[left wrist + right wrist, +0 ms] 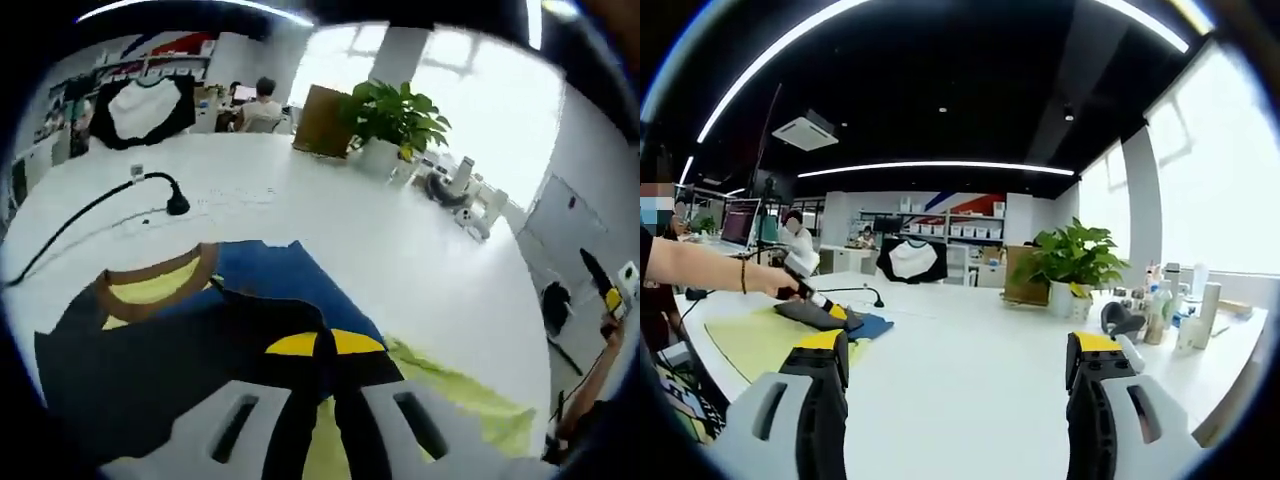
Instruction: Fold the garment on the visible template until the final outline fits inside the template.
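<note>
Garment [180, 340] pinched by left gripper [325, 360] fingers, over template [470, 400]; right gripper [955, 375] fingers apart, empty. No readable writing.

Open white table [970, 370] ahead; plant [1072, 262], bottles [1185, 300] crowd far right edge.

garment [180, 350]: I see dark navy, tan collar, blue panel, partly folded | template [470, 395]: yellow-green sheet under it, flat at the table's near edge
</note>
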`<state>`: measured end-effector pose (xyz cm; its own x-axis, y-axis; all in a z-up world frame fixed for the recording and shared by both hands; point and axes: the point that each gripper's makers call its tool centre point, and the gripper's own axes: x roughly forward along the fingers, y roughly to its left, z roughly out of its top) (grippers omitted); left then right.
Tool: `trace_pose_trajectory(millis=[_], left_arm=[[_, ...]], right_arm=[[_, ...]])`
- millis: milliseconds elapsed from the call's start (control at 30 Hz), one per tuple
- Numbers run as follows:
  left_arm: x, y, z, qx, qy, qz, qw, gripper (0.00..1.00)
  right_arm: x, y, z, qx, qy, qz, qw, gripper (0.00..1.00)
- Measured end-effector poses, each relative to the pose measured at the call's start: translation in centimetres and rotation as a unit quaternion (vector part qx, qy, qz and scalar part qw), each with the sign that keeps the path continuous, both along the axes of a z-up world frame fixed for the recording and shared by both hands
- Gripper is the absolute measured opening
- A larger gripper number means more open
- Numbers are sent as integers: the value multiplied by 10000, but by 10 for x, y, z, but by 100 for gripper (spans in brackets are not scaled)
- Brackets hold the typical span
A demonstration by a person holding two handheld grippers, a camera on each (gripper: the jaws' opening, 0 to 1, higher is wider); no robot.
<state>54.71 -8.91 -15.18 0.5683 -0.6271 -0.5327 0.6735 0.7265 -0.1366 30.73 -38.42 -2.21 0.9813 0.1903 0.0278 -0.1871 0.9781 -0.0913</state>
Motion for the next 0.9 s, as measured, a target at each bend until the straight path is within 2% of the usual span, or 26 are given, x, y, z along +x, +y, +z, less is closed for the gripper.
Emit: trace_pose_trajectory(millis=[33, 100, 167, 300, 433, 500, 567, 600, 667, 733, 800, 833, 900], left_arm=[[-2, -4, -1, 337, -287, -221, 9988, 2], [-7, -12, -4, 730, -627, -599, 9936, 2], [-14, -20, -10, 780, -576, -712, 9927, 2], [-14, -26, -18, 943, -665, -873, 9895, 2], [-15, -27, -30, 1022, -503, -1012, 9883, 3], [-17, -26, -34, 1089, -557, -1079, 9866, 3], [-16, -23, -38, 998, -460, -1017, 9887, 3], [-16, -24, -39, 810, -353, -961, 9914, 3], [-14, -25, -38, 607, -309, -951, 9931, 4], [-15, -27, -36, 174, -196, -953, 9951, 5], [-14, -28, -35, -71, -161, -867, 9961, 7], [-12, -27, -35, -135, -163, -825, 9964, 7], [-11, -26, -37, -45, -264, -835, 9961, 8]], right_arm=[[0, 0, -1, -1, 10, -1, 10000, 92], [0, -1, -1, 14, 18, 0, 10000, 92], [0, -2, 0, 33, -1, -5, 10000, 92], [0, -4, 0, 44, 3, -8, 10000, 92], [-1, -3, 0, 30, 3, 7, 10000, 92], [-1, -3, 0, 42, -10, 1, 10000, 92], [0, -3, -1, 49, 14, -8, 10000, 92], [0, -2, -3, 36, 44, 8, 10000, 92], [0, 0, -3, 37, 51, 21, 10000, 92], [-2, 3, -2, 28, 31, 40, 10000, 92], [-2, 3, -1, 30, 25, 37, 10000, 92], [-2, 3, -1, 51, 33, 29, 10000, 92], [-4, 9, 4, 109, -27, 122, 9999, 92]])
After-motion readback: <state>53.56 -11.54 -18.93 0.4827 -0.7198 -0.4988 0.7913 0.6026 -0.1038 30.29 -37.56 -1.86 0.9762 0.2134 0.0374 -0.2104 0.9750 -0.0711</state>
